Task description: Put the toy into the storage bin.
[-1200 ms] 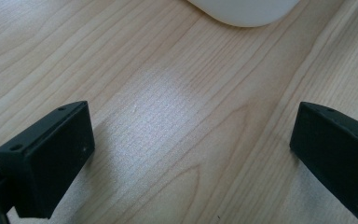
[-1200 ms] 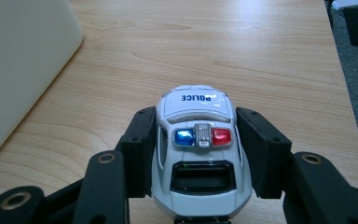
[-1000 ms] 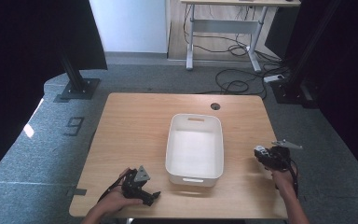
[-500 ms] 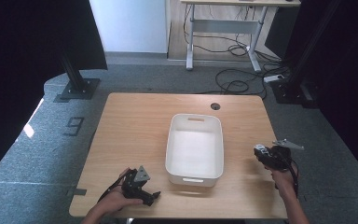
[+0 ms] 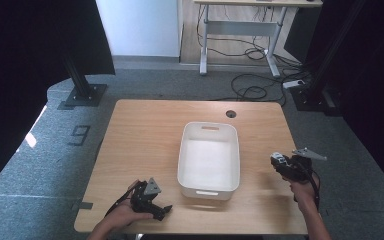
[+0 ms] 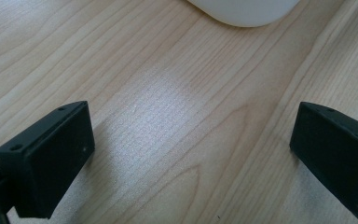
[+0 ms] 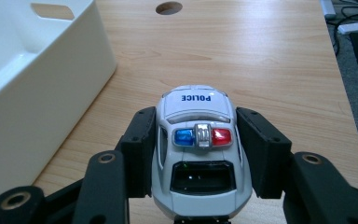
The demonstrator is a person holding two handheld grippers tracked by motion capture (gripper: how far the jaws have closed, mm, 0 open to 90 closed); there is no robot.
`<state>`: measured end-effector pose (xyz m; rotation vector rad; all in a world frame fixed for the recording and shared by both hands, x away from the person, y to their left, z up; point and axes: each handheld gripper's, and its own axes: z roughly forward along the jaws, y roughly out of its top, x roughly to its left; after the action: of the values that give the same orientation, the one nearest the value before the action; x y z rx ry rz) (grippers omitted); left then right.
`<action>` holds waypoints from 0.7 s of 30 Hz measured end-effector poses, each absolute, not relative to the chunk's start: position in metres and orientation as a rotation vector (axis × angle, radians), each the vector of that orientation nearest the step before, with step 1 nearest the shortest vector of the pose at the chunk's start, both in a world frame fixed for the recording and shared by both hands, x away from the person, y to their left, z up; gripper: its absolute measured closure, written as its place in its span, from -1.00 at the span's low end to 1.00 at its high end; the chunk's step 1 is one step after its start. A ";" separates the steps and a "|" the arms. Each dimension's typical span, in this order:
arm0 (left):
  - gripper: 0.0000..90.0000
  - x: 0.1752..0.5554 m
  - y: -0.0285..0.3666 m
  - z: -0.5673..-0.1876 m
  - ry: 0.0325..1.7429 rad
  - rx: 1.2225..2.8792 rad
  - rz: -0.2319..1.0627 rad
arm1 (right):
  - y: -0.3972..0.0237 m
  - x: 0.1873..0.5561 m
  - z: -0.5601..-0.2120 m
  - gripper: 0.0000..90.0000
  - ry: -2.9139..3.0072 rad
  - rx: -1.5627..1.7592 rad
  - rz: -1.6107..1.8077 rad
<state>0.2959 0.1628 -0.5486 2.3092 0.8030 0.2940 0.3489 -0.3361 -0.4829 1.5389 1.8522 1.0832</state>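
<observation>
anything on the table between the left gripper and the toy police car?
The white bin, seen in the high view: the left gripper sits off its near left corner, the toy police car in the right gripper beside its right wall.

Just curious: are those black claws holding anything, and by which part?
The right gripper clamps a toy police car by its two sides. The left gripper holds nothing; its jaws stand open over the table.

- I'm looking down on a light wooden table (image 5: pixel 145 135) with a round cable hole (image 5: pixel 231 114).
- Grey carpet (image 5: pixel 40 170) surrounds it, marked with a "9" (image 5: pixel 81 134).
- Black curtains (image 5: pixel 25 60) hang on both sides.
- A white-legged desk (image 5: pixel 240 30) stands behind, cables (image 5: pixel 252 87) trailing beneath.
</observation>
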 end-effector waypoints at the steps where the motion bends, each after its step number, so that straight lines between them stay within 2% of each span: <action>1: -1.00 0.296 0.163 -0.549 0.803 2.310 0.294 | -0.336 0.348 -0.482 0.11 1.851 1.539 1.087; 21: -1.00 0.296 0.163 -0.549 0.803 2.310 0.294 | -0.331 0.344 -0.469 0.11 1.824 1.523 1.142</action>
<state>0.2959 0.1628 -0.5486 2.3097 0.8034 0.2940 0.3440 -0.3314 -0.4685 1.5228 1.8240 1.1422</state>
